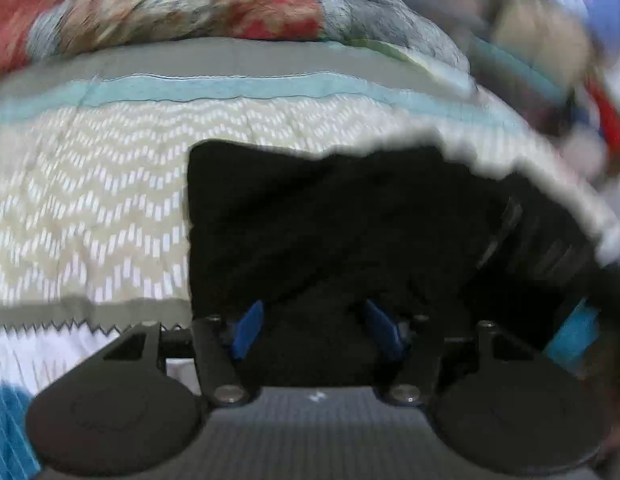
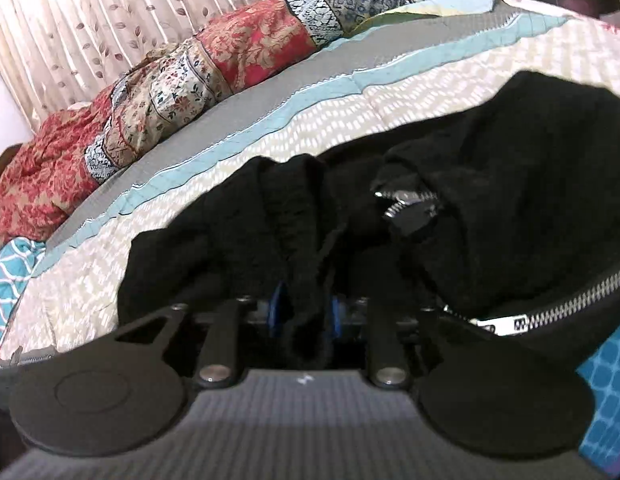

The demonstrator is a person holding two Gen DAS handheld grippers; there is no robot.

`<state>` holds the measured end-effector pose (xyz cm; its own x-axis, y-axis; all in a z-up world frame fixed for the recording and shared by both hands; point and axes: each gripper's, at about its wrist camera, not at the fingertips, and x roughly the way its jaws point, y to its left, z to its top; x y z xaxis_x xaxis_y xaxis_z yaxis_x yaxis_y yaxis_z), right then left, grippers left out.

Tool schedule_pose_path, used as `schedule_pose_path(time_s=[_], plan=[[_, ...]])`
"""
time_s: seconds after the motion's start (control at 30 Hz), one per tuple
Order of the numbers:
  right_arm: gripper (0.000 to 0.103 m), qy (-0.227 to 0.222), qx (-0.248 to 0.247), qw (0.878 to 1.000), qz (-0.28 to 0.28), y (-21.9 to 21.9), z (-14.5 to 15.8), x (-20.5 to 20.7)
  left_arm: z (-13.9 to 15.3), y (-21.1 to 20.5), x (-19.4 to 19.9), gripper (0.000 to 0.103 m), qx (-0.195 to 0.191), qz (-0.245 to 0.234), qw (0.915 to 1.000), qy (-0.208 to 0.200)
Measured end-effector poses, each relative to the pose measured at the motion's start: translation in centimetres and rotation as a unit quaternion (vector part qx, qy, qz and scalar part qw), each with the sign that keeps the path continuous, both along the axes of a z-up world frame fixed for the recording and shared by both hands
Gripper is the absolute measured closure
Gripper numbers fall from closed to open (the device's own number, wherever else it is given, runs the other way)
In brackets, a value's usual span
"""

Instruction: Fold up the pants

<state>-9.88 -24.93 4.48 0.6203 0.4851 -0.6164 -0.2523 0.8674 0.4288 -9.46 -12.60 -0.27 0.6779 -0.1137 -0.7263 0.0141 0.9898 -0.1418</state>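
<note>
Black pants [image 1: 330,220] lie on a quilted bedspread [image 1: 89,200] with a white-dash pattern. In the left wrist view my left gripper [image 1: 316,330] hovers low over the near edge of the pants; its blue fingertips [image 1: 247,330] stand apart with black cloth between and below them, and the view is blurred. In the right wrist view the pants [image 2: 510,180] are bunched, with a silver zipper [image 2: 402,204] showing. My right gripper [image 2: 303,312] is shut on a fold of the black cloth, its blue pads [image 2: 275,308] pressed on either side.
A red and cream patchwork quilt [image 2: 149,100] is heaped along the far side of the bed, in front of a leaf-print curtain [image 2: 89,20]. Teal patterned cloth [image 2: 5,280] lies at the left edge and blue patterned cloth [image 2: 606,380] at the right.
</note>
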Motion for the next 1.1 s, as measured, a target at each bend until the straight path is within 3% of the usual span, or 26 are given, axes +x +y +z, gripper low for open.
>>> schedule_pose_path(time_s=[0.03,0.1,0.2,0.3,0.4,0.53,0.57,0.6,0.63,0.73,0.8,0.9,1.03,1.07,1.1], plan=[[0.067,0.003,0.016,1.000,0.001,-0.5,0.4,0.1,0.1,-0.5,-0.3,0.044,0.019,-0.007,0.9998,-0.007],[0.062,-0.008,0.065,0.998,-0.003,-2.6,1.4,-0.5,1.0,-0.7,-0.6,0.045,0.020,-0.005,0.9998,-0.001],[0.054,-0.081,0.090,0.992,-0.041,-6.6,3.3,-1.9,3.2,0.9,-2.0,0.040,-0.040,0.013,0.9991,-0.007],[0.036,-0.138,0.043,0.982,-0.121,-12.0,3.8,-2.1,5.4,3.0,-3.2,0.035,-0.108,0.050,0.9922,-0.037],[0.030,-0.113,0.033,0.973,-0.199,-17.5,2.2,0.0,6.8,3.6,-2.6,0.035,-0.142,0.063,0.9869,-0.045],[0.032,-0.019,0.075,0.969,-0.237,-20.7,-1.0,3.5,8.2,2.6,-0.3,0.033,-0.159,0.045,0.9854,-0.040],[0.038,-0.006,0.087,0.969,-0.229,-20.4,-1.5,3.9,8.6,2.1,0.3,0.031,-0.160,0.038,0.9856,-0.038],[0.064,0.001,0.095,0.973,-0.212,-19.9,-1.9,4.2,9.2,1.4,1.0,0.028,-0.162,0.030,0.9856,-0.039],[0.082,0.003,0.094,0.977,-0.189,-18.9,-1.8,4.3,9.5,0.9,1.3,0.026,-0.164,0.023,0.9854,-0.041],[0.086,-0.013,0.087,0.983,-0.160,-16.6,-0.2,3.4,11.2,-1.1,2.6,0.020,-0.176,-0.002,0.9834,-0.046],[0.086,-0.055,0.104,0.986,-0.121,-14.9,2.1,1.8,12.4,-2.5,3.6,0.006,-0.186,-0.022,0.9810,-0.050],[0.086,-0.123,0.059,0.990,-0.039,-10.1,5.4,-0.4,13.8,-4.3,4.8,0.000,-0.190,-0.051,0.9787,-0.057],[0.086,-0.191,-0.014,0.980,0.061,-3.4,7.0,-2.3,14.2,-6.4,6.4,0.000,-0.157,-0.093,0.9822,-0.046],[0.086,-0.204,-0.025,0.975,0.079,-2.0,7.2,-2.9,13.8,-6.7,6.6,0.004,-0.137,-0.089,0.9856,-0.043],[0.086,-0.212,-0.027,0.973,0.089,-1.3,7.2,-3.2,13.4,-6.8,6.8,0.036,-0.117,-0.085,0.9887,-0.040]])
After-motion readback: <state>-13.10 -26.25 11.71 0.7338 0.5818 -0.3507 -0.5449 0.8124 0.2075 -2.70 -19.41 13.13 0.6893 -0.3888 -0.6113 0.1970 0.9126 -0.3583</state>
